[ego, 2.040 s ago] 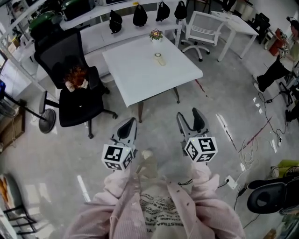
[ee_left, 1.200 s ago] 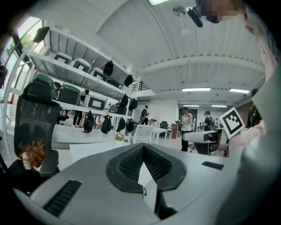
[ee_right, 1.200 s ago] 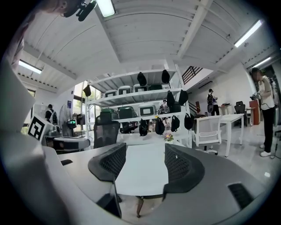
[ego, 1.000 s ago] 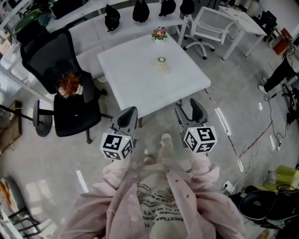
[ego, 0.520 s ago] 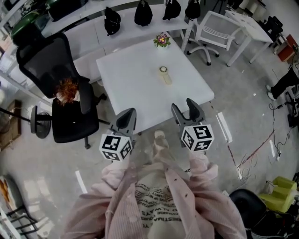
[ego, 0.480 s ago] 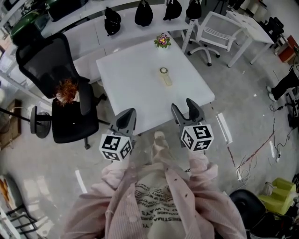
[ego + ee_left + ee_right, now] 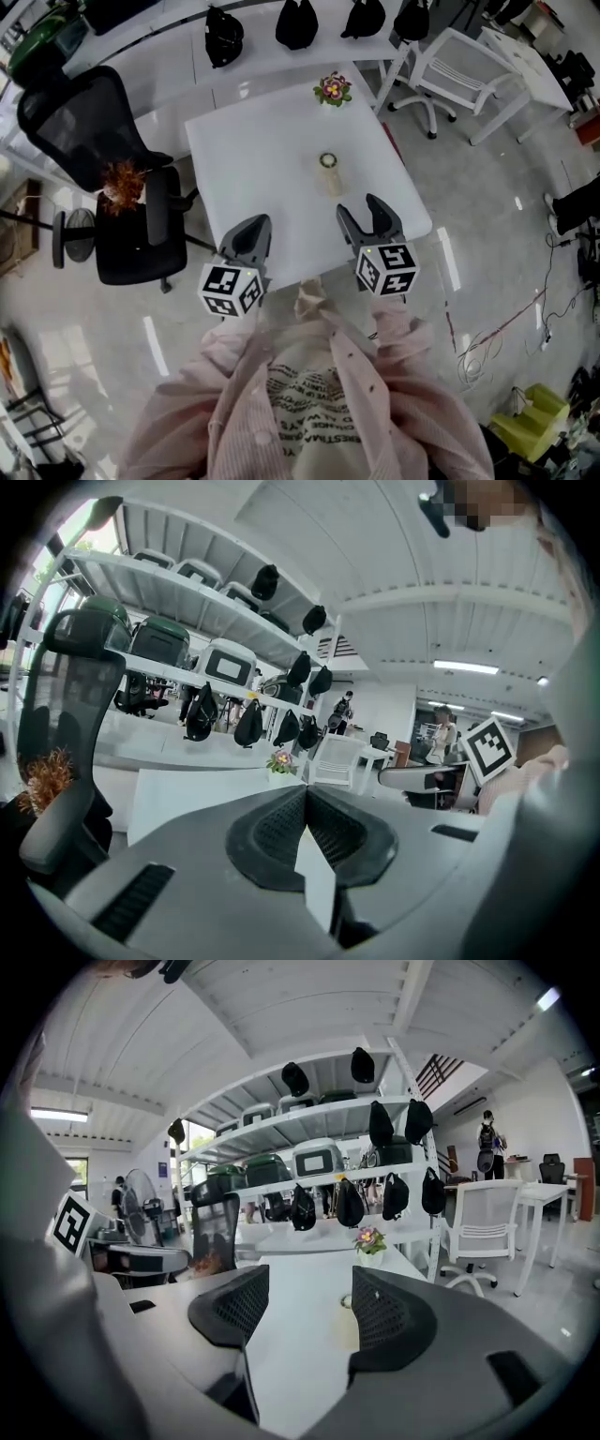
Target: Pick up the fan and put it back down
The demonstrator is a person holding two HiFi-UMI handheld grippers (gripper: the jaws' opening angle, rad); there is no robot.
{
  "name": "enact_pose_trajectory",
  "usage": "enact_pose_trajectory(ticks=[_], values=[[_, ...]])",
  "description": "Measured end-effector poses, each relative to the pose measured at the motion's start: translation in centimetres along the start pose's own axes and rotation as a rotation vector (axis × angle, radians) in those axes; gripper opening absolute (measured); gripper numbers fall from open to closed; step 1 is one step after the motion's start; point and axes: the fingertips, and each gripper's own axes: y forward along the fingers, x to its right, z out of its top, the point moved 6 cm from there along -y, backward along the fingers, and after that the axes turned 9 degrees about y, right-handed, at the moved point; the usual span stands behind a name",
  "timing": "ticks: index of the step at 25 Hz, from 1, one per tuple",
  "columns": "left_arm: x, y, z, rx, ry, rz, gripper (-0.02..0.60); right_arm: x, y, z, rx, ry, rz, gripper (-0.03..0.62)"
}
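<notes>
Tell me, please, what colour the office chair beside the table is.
The chair is black; head view shows it best.

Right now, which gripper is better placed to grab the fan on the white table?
Right, probably. The right gripper has its jaws apart, and the fan lies nearly straight ahead of it, showing between them in its own view. The left gripper is shut and off to the side.

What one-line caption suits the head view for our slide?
Person at the white table, left gripper shut, right gripper open, small fan lying ahead.
</notes>
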Motion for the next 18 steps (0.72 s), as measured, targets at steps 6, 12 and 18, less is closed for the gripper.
enact_pose_trajectory(ticks=[6,12,18], values=[[-0.9,4.6,-0.2,-0.046,-0.031,0.044,0.002,3.4,4.5,-0.5,-0.099,0.016,0.044,0.249],[-0.7,8.2,-1.5,-0.098,-0.089,0.053,0.002,5.9,8.2,-2.3,-0.196,0.044,0.064,0.249],[-2.3,13.0,-3.9,-0.152,-0.136,0.068,0.002,9.2,13.8,-4.1,-0.264,0.082,0.050,0.249]])
